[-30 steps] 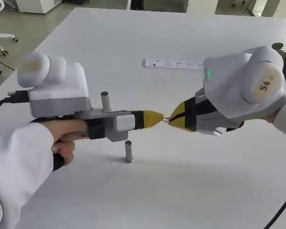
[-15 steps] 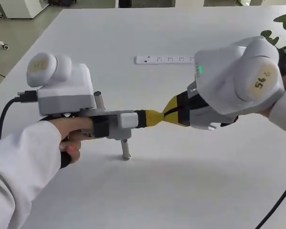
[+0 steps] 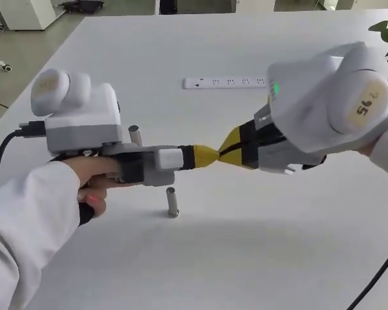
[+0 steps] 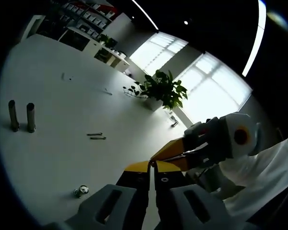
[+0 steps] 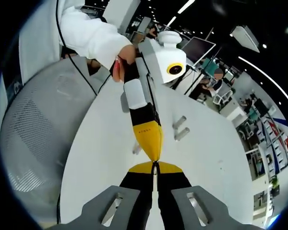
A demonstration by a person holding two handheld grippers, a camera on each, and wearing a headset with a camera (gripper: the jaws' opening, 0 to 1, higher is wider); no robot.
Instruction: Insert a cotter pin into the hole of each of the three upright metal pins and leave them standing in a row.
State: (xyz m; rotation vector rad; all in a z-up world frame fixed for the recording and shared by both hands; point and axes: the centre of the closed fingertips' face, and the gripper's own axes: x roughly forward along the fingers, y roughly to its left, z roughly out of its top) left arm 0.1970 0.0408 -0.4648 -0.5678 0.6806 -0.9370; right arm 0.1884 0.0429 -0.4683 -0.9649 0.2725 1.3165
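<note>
Head view: your left tool (image 3: 207,157) and right tool (image 3: 231,150) meet tip to tip above the white tabletop (image 3: 246,245), with the yellow jaw tips touching. Both sets of jaws are pressed narrow with no gap. Right gripper view shows a thin pale sliver in the seam of your right tool's jaws, too small to name. One short upright grey metal pin (image 3: 172,202) stands on the tabletop just below your left tool, clear of both tools. A second upright metal pin (image 3: 135,135) pokes up behind that tool's body. Left gripper view shows a pair of upright metal pins (image 4: 30,117) side by side at the far left. Two thin cotter pins (image 4: 94,134) lie loose on the tabletop, well apart from the tools. A white power strip (image 3: 226,82) lies farther back, and a leafy green plant (image 4: 163,88) stands at the tabletop's far edge.
</note>
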